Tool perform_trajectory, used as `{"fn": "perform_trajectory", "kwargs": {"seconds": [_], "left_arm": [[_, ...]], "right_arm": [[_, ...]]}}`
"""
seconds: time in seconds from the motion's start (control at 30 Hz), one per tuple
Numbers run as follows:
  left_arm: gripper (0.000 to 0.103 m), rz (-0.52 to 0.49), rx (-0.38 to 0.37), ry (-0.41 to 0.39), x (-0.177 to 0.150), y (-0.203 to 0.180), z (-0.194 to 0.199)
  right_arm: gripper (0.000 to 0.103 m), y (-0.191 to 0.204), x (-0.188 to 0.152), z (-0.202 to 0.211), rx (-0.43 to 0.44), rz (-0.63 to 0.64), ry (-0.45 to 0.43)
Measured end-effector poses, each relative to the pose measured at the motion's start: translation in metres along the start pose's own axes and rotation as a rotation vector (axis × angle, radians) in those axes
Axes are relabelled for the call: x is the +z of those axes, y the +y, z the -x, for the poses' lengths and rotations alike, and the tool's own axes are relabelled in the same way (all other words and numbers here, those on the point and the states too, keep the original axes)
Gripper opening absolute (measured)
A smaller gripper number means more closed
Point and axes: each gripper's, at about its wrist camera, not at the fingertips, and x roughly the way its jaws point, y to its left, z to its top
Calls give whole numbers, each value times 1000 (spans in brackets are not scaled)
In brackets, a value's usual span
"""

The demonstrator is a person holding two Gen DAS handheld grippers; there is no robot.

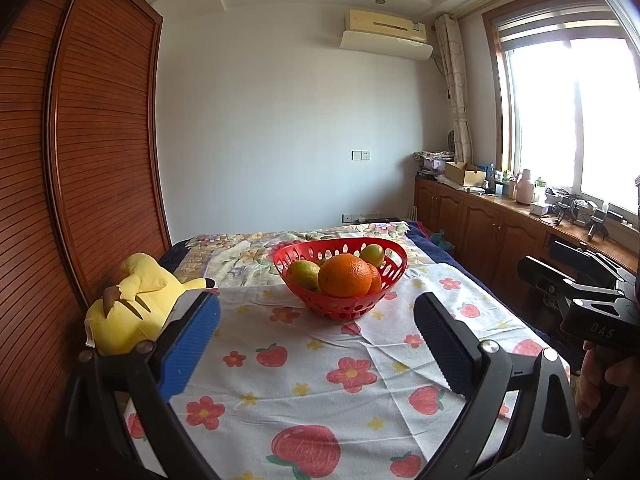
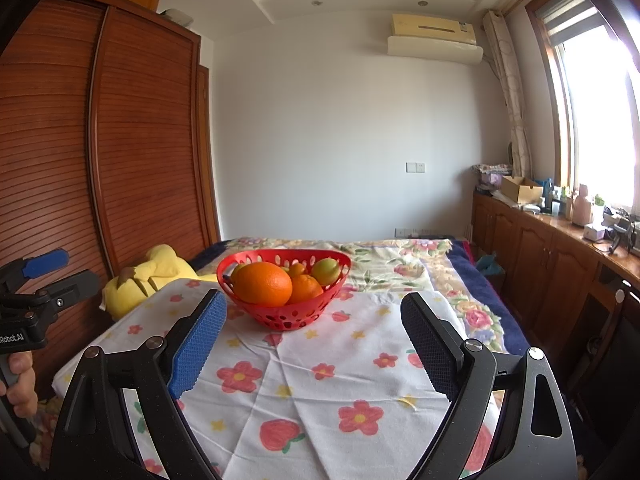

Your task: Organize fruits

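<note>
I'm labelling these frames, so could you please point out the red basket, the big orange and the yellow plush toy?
red basket (image 1: pixel 394 270), left wrist view, right wall.
big orange (image 2: pixel 262 283), right wrist view, front skin.
yellow plush toy (image 1: pixel 128 320), left wrist view, body.

Daylight floods both views from the window (image 1: pixel 576 120) on the right, which is blown out to plain white with no detail behind the glass. The wall (image 1: pixel 280 120) is evenly and softly lit. Shadows are weak: a faint one lies under the basket (image 1: pixel 340 308) on the cloth (image 1: pixel 340 400). The wardrobe (image 1: pixel 100 140) on the left is darker. Focus is sharp across the middle of each frame. Fisheye distortion bends the wardrobe and window frame into curves, and black vignette fills the corners. The orange (image 2: pixel 262 283) shows a mild sheen.
</note>
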Motion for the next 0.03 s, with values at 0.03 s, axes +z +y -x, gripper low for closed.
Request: {"fn": "perform_trajectory", "kwargs": {"seconds": [0.03], "left_arm": [[98, 0, -1, 1, 0, 0, 0]], "right_arm": [[91, 0, 0, 0, 0, -1, -1]]}}
